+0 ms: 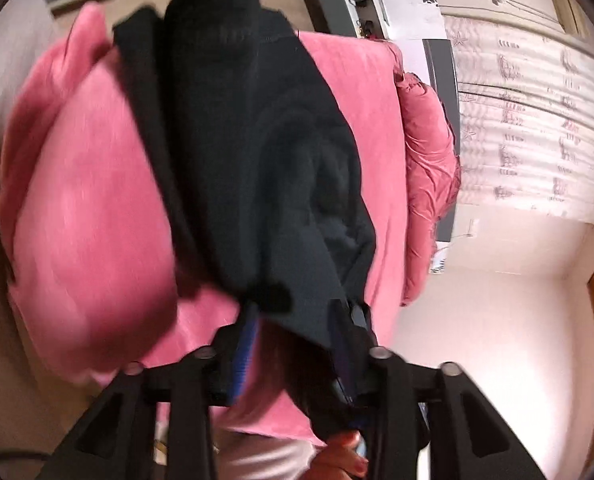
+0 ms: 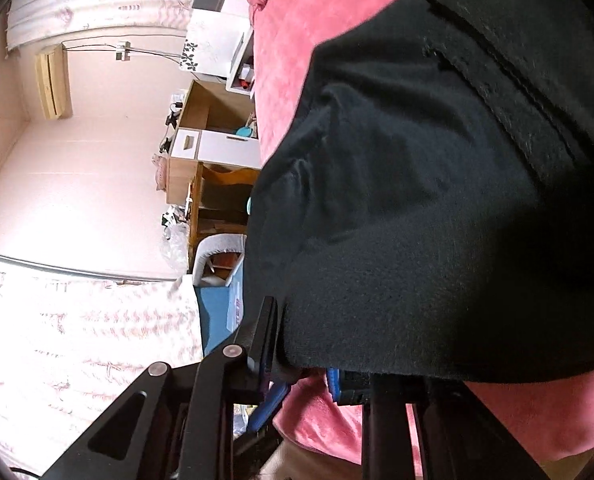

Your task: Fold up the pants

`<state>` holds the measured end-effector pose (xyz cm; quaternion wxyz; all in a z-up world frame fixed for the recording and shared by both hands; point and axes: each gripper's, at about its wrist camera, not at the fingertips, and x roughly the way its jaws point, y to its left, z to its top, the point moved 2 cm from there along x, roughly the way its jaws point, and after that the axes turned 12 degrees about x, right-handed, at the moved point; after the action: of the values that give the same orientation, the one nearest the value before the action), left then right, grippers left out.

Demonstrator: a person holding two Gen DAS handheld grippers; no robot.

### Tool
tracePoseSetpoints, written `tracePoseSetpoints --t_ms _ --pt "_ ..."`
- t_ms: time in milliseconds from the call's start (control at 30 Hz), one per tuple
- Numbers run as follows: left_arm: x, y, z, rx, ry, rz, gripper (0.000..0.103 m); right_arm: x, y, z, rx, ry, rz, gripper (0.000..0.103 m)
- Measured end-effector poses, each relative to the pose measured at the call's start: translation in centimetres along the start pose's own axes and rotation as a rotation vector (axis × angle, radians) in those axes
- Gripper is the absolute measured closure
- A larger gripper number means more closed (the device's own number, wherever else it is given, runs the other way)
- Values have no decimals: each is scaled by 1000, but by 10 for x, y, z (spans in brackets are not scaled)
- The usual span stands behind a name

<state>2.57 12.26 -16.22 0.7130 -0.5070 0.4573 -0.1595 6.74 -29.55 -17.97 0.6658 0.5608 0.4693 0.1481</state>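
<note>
Dark pants [image 1: 257, 152] hang lifted over a pink bed cover [image 1: 85, 208]. My left gripper [image 1: 297, 320] is shut on an edge of the pants, and the cloth trails away from its fingers toward the far end of the bed. In the right wrist view the same pants [image 2: 437, 200] fill most of the frame. My right gripper [image 2: 309, 360] is shut on their lower hem, with the pink cover [image 2: 317, 420] just beneath. The fingertips of both grippers are mostly hidden by the cloth.
A pink quilt [image 1: 429, 184] is bunched at the bed's side. A wooden shelf unit [image 2: 213, 168] and a blue box [image 2: 217, 312] stand by the wall. Patterned curtains [image 1: 529, 132] hang nearby. A hand with red nails [image 1: 345, 452] shows below the left gripper.
</note>
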Motion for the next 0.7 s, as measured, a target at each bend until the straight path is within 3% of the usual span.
tracePoseSetpoints --t_ms 133,267,400,533,633,700 --pt "9 -3 -8 -13 38 -47 55 -4 6 3 0 -8 14 80" --pt "3 8 8 -17 -104 -10 46 -10 3 1 -6 -8 17 80" --pt "-2 12 23 -19 -198 -6 46 -6 1 -1 0 0 17 80" --pt "-14 10 39 -16 -315 51 46 -1 2 -1 -11 8 11 80" --pt "-23 7 53 42 -366 136 52 3 -3 -3 -30 46 -39 80" --pt "-22 9 63 70 -341 167 80 9 -11 -5 -45 89 -127 74"
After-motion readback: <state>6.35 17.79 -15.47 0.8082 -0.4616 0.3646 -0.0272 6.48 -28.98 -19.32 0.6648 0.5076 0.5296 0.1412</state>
